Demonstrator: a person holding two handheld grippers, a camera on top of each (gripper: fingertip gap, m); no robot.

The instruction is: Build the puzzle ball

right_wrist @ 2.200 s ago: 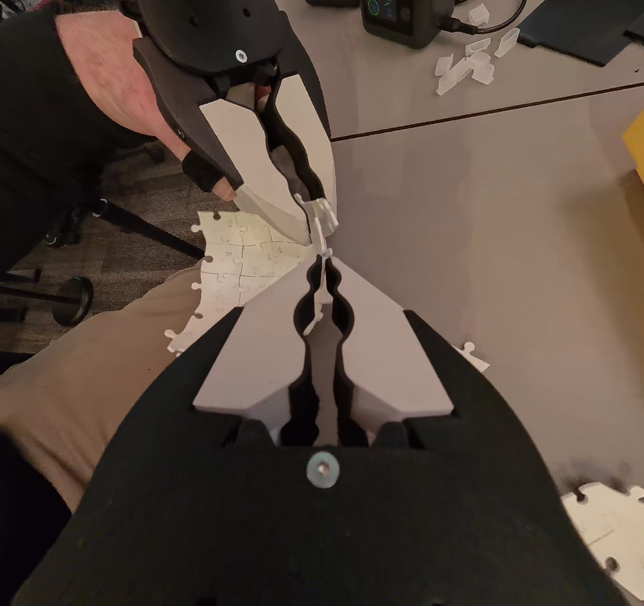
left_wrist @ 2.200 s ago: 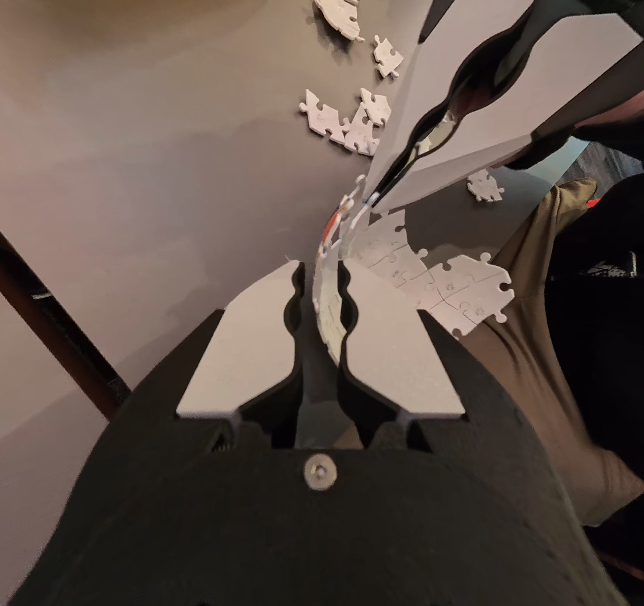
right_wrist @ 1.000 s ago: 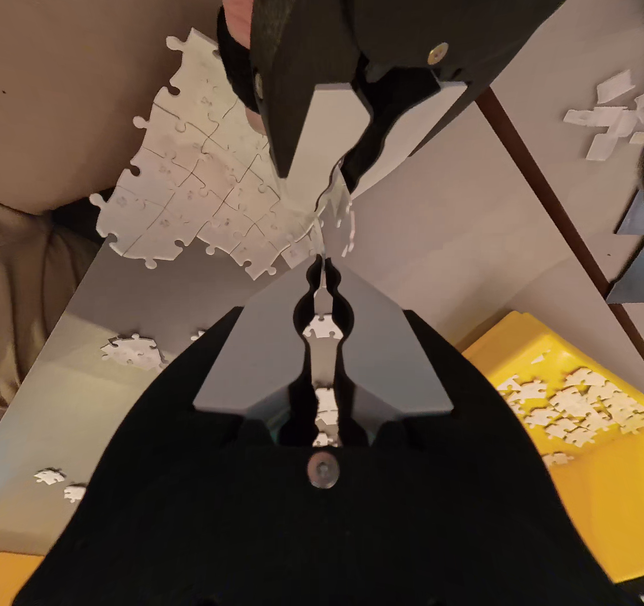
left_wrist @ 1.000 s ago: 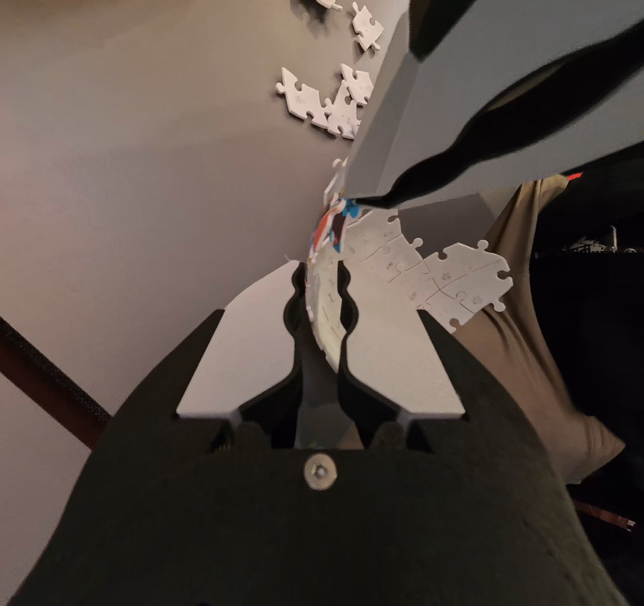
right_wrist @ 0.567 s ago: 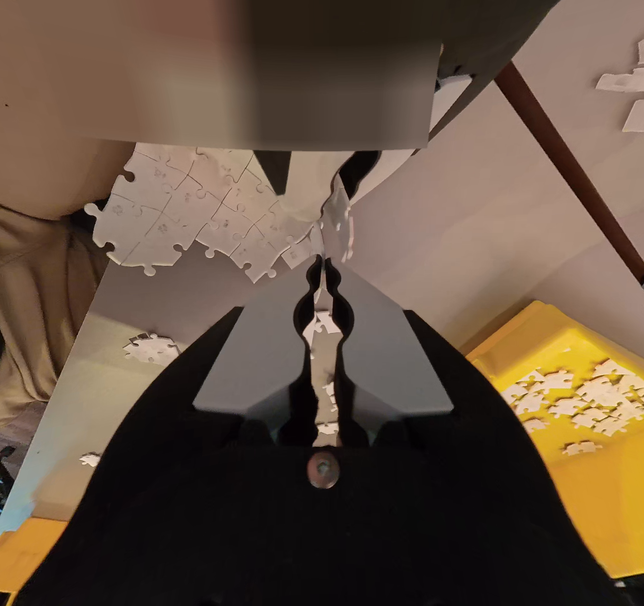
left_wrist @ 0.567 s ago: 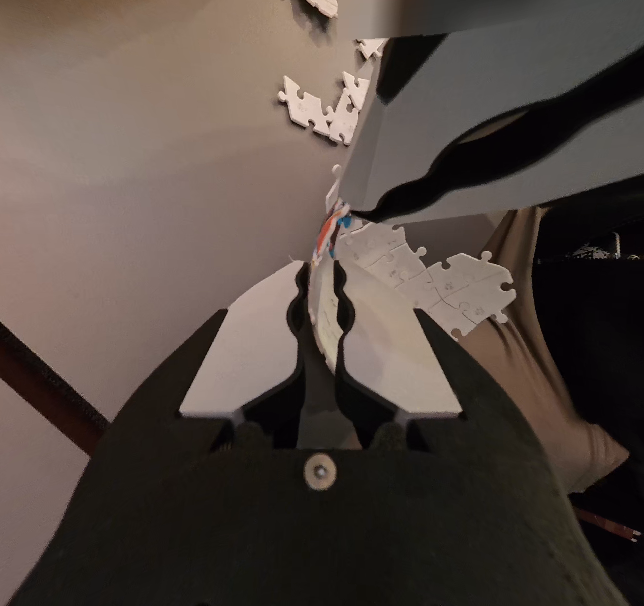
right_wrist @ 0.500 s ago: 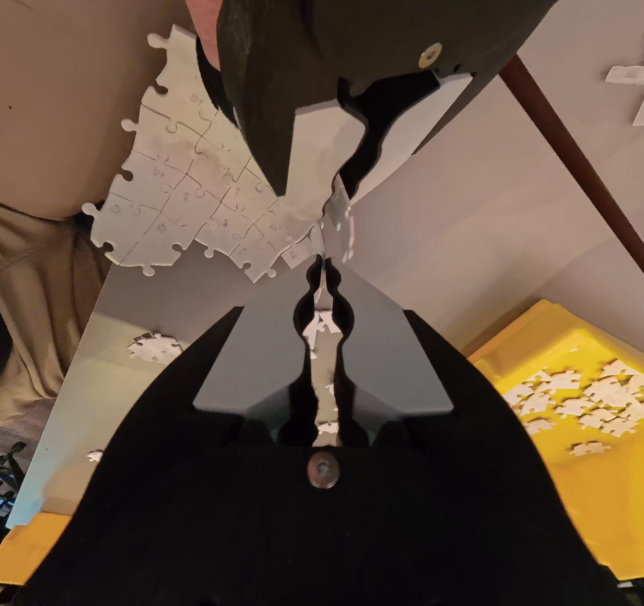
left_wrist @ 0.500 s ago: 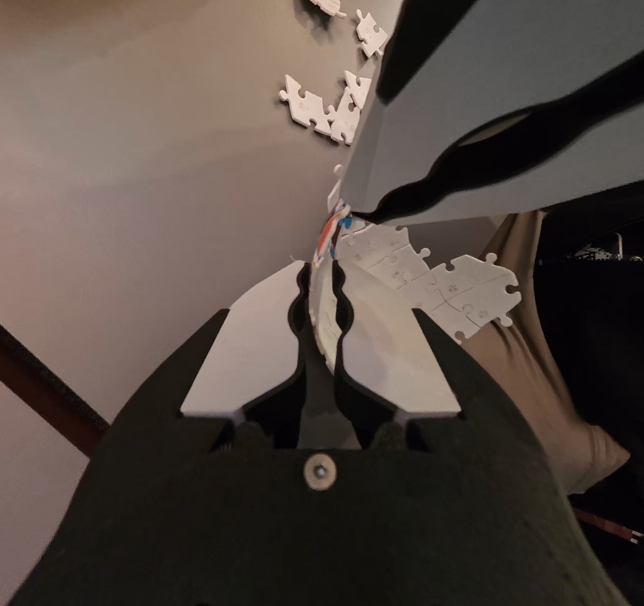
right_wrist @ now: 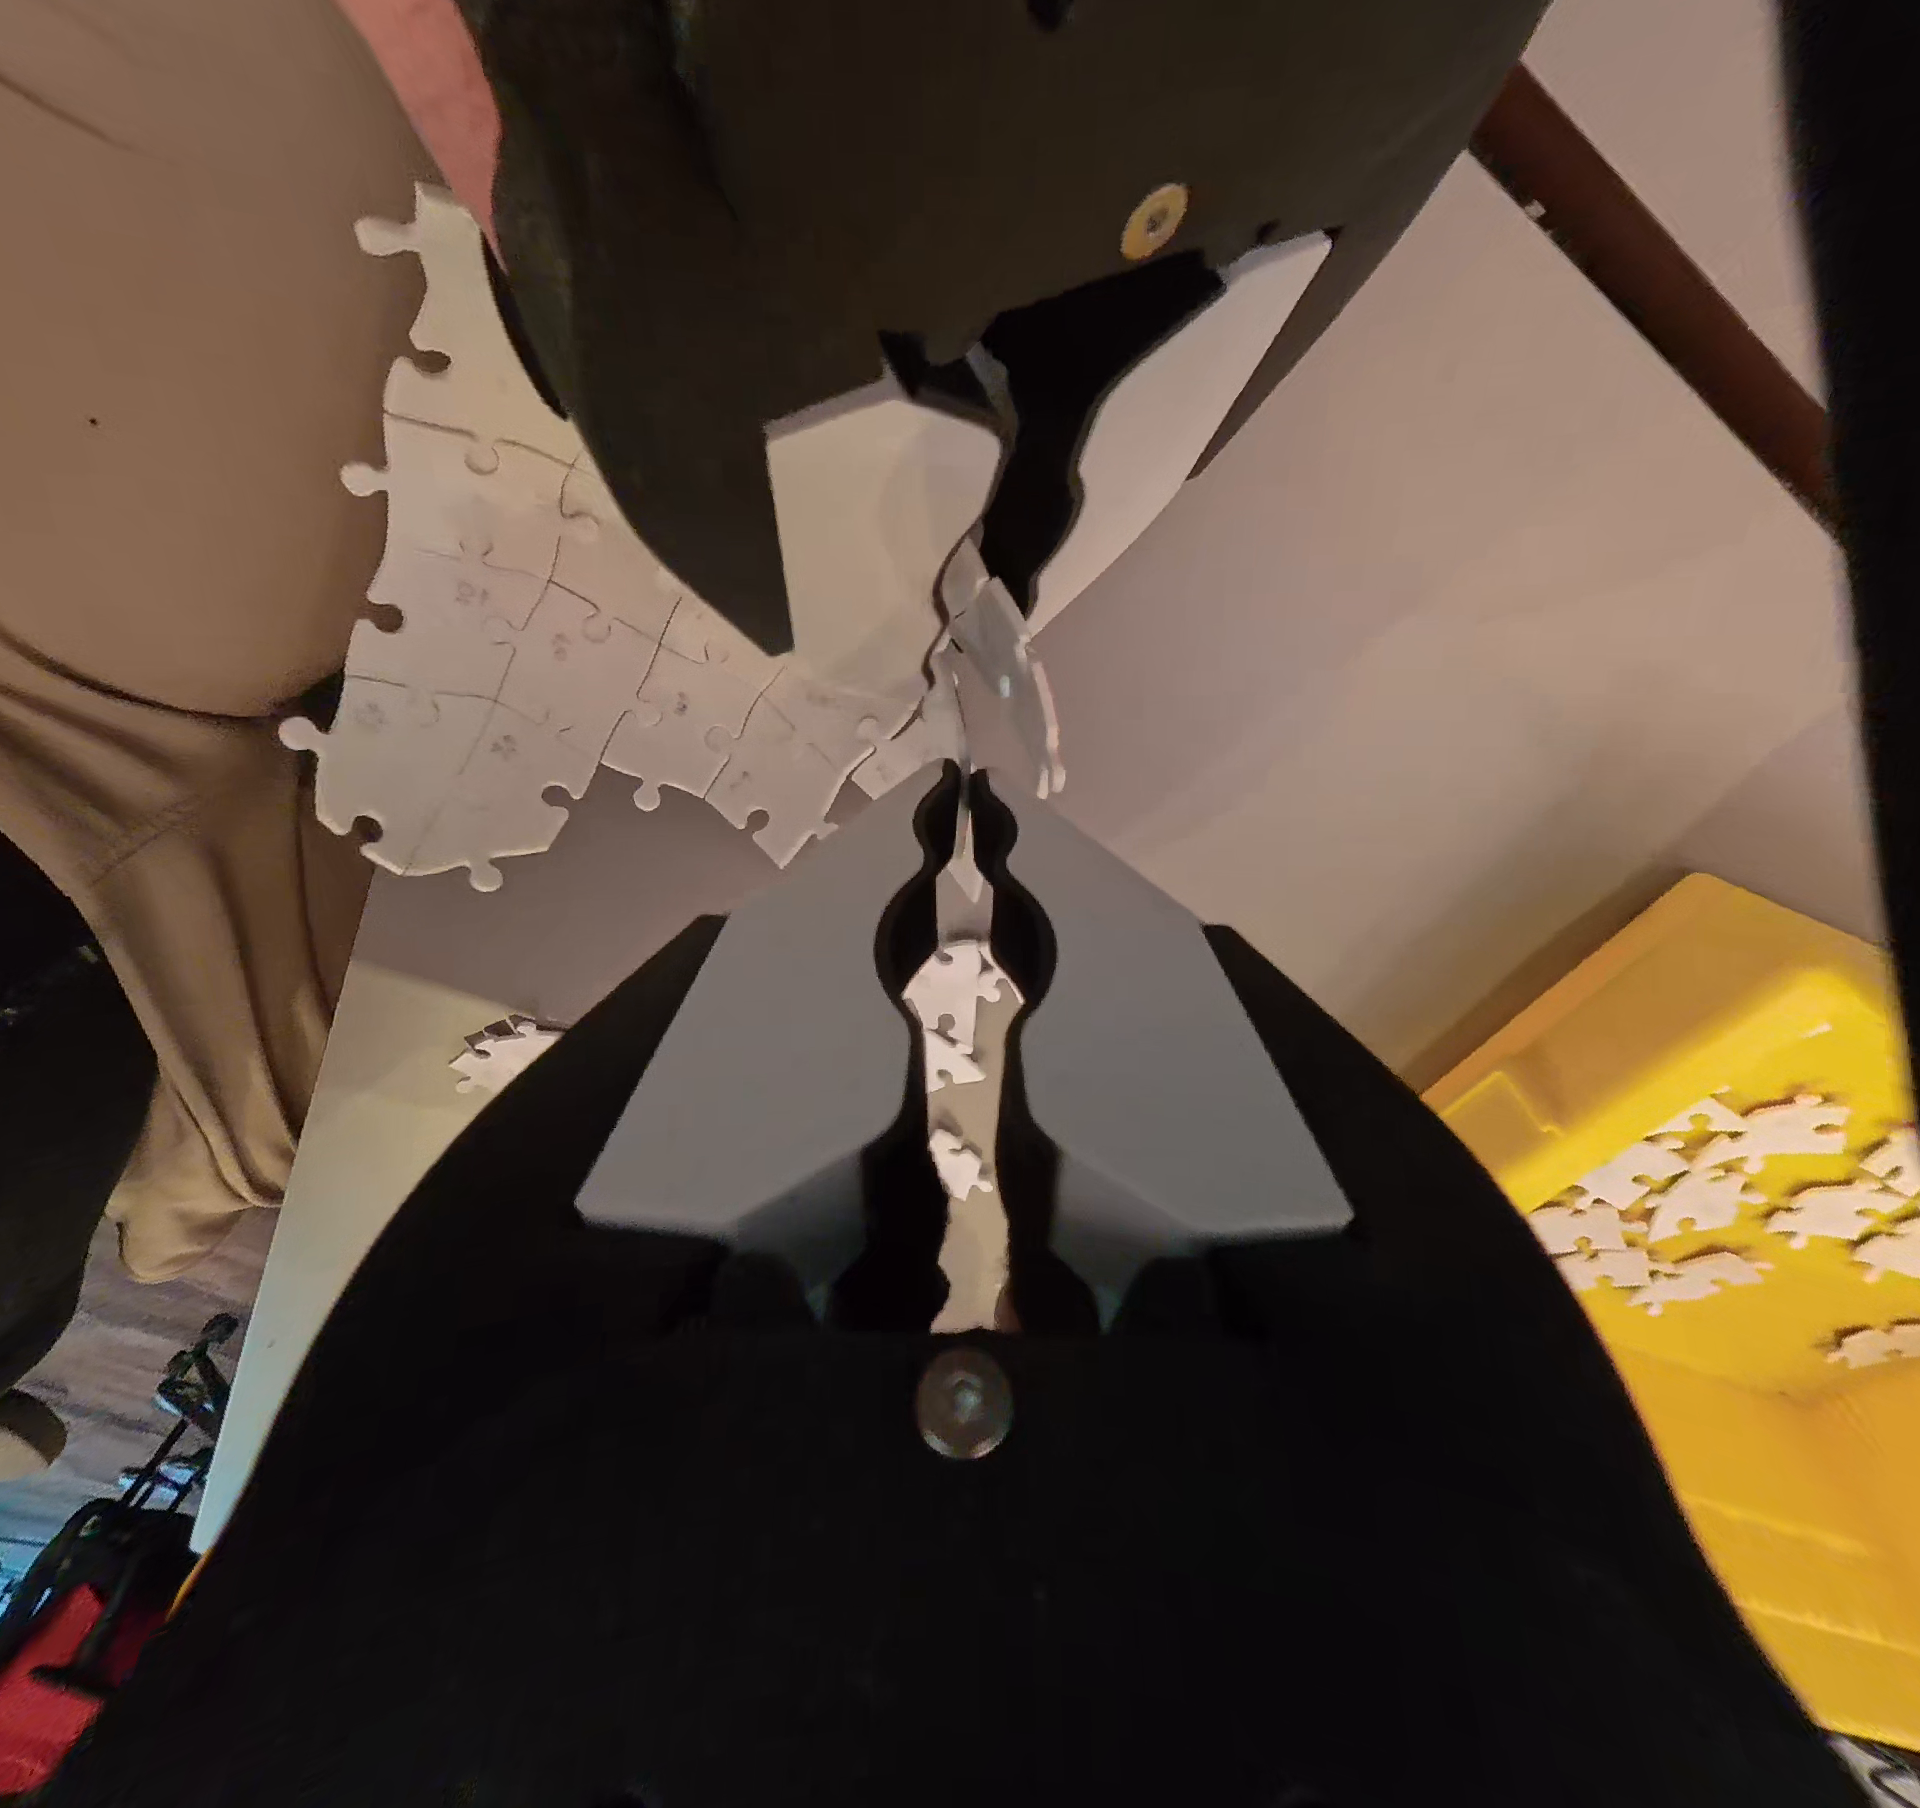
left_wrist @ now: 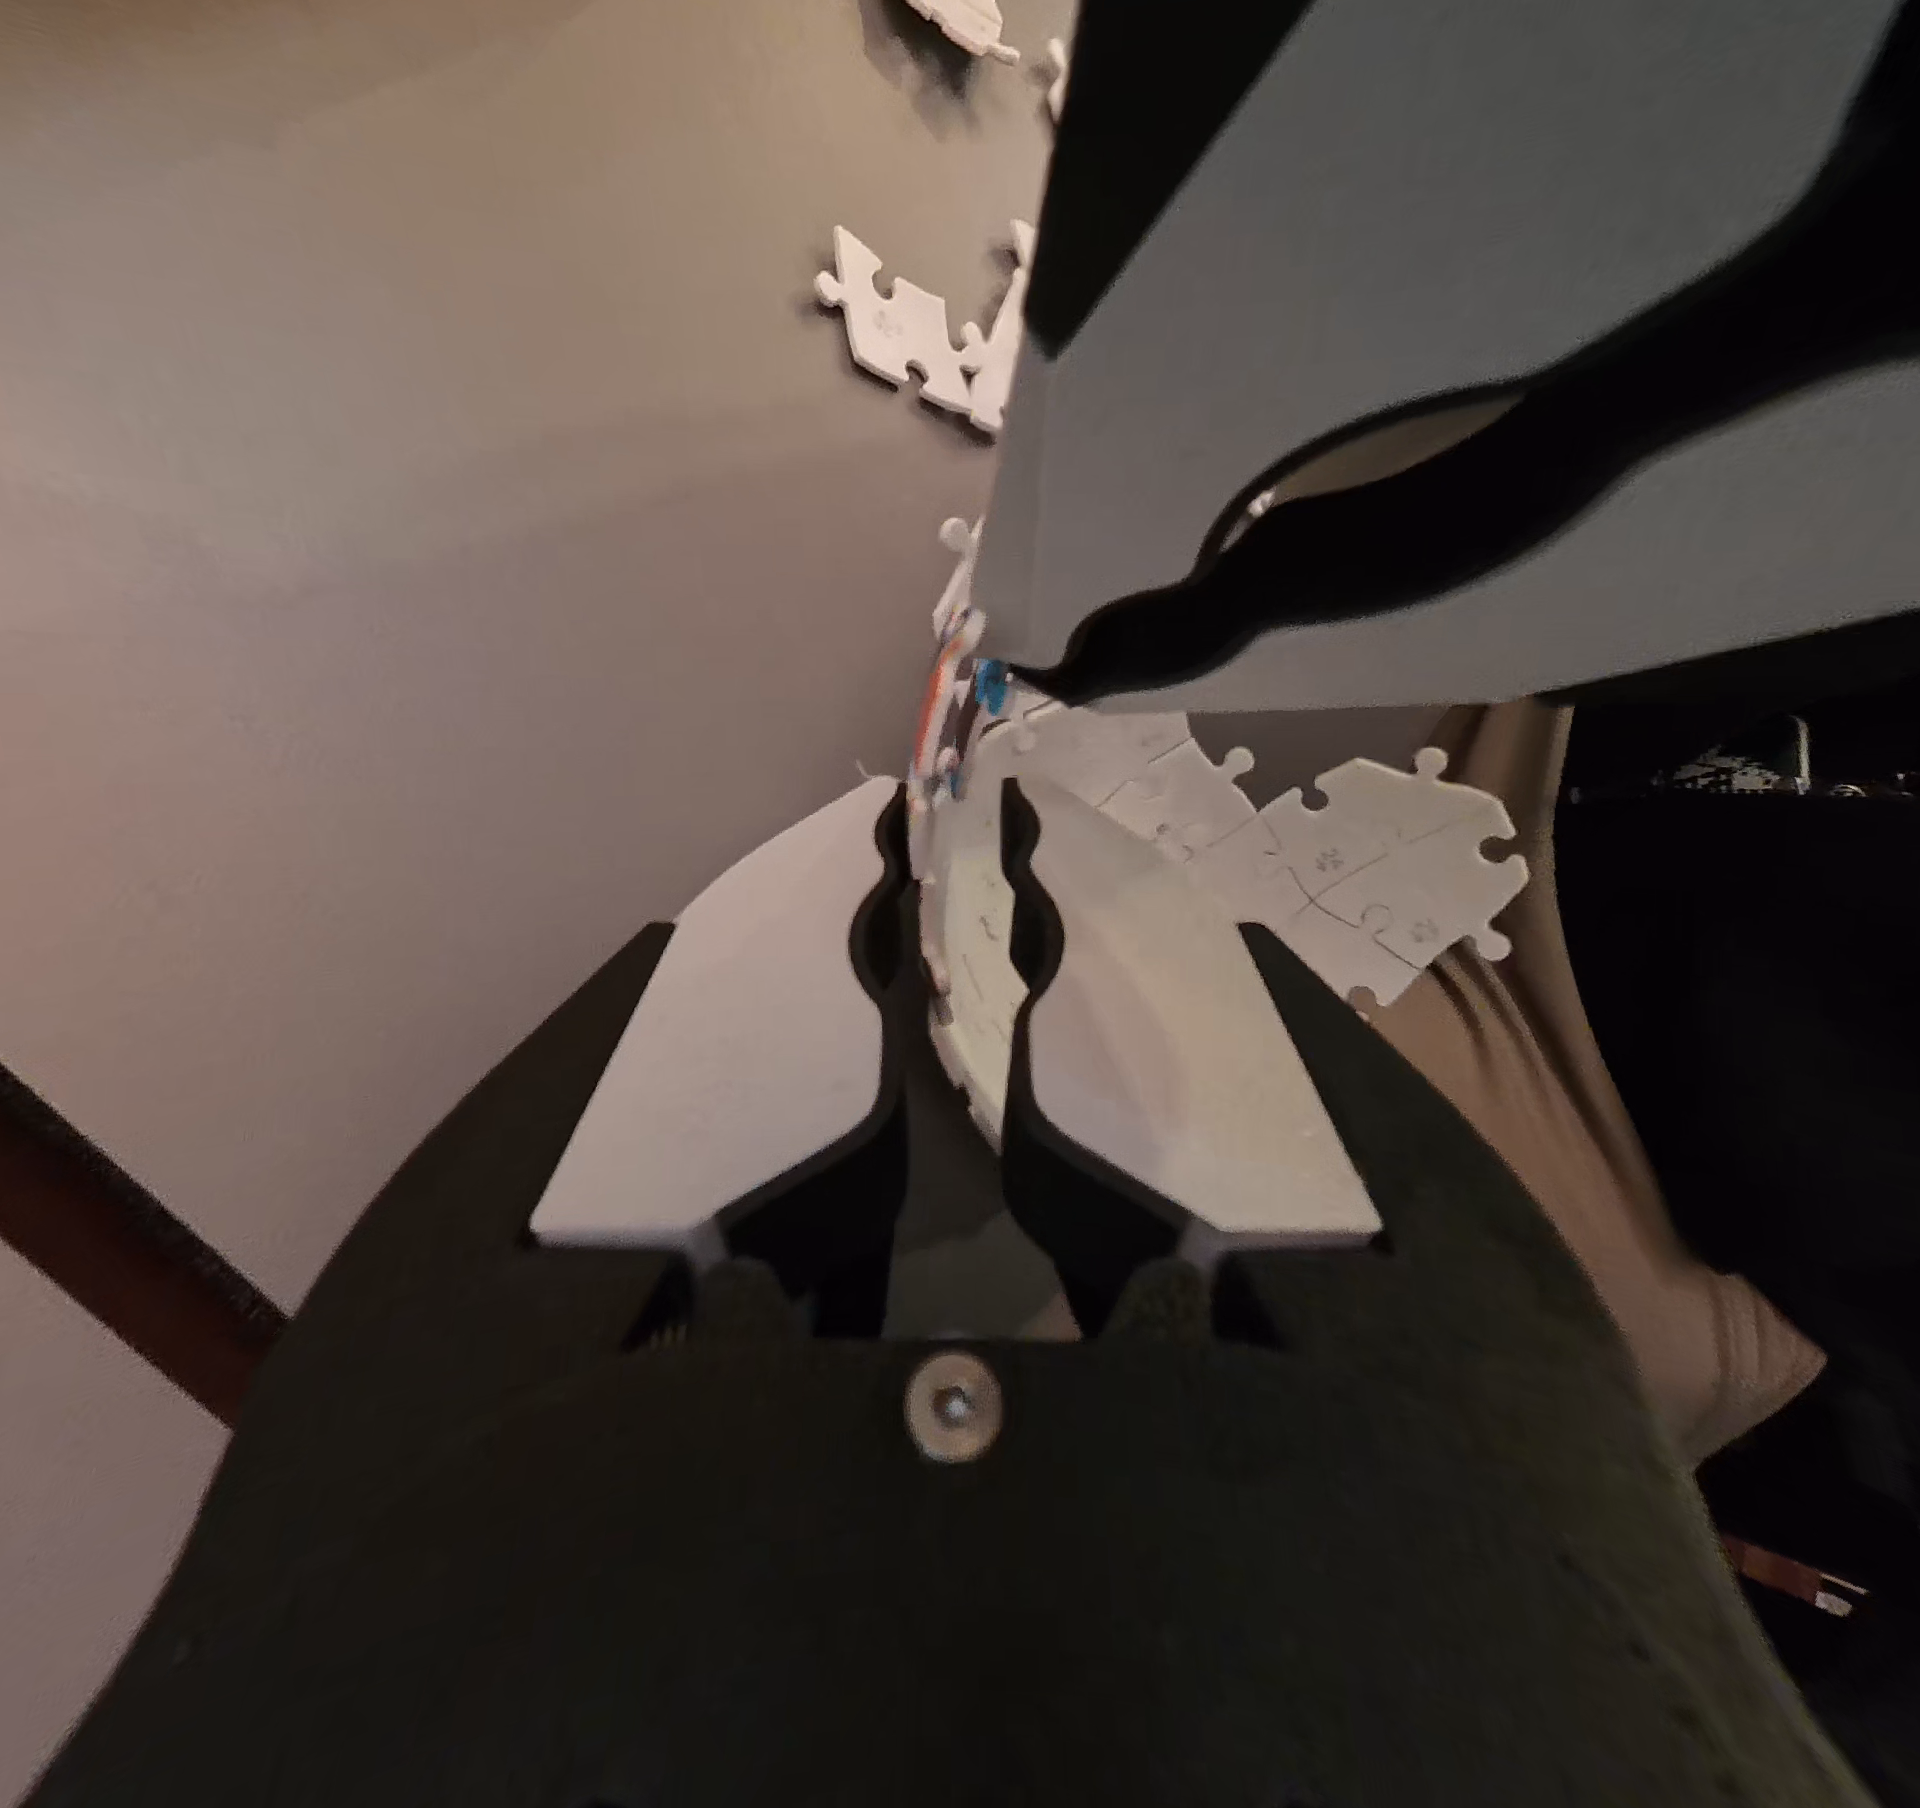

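The left claw [left_wrist: 956,802] pinches the curved white assembled puzzle shell [right_wrist: 499,698] by its edge, held in the air over the grey bench [left_wrist: 416,511]. Directly ahead, tip to tip, the right claw [right_wrist: 961,802] is pressed together on a single white puzzle piece [right_wrist: 1003,688], which meets the shell's rim edge-on. Loose white pieces [left_wrist: 904,324] lie on the bench beyond; a yellow plastic bin [right_wrist: 1662,1395] holds more.

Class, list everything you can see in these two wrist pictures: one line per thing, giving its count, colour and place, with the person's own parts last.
assembled puzzle section: one, white, curved, held in the air by the left gripper
single puzzle piece: one, white, pinched at the section's edge by the right gripper
loose pieces on table: several, white, scattered
yellow bin: one, at the right, holding many white pieces
table: one, grey
left gripper: black with pale fingers, shut on the section
right gripper: black with pale fingers, shut on the piece
person's trousers: beige, behind the section
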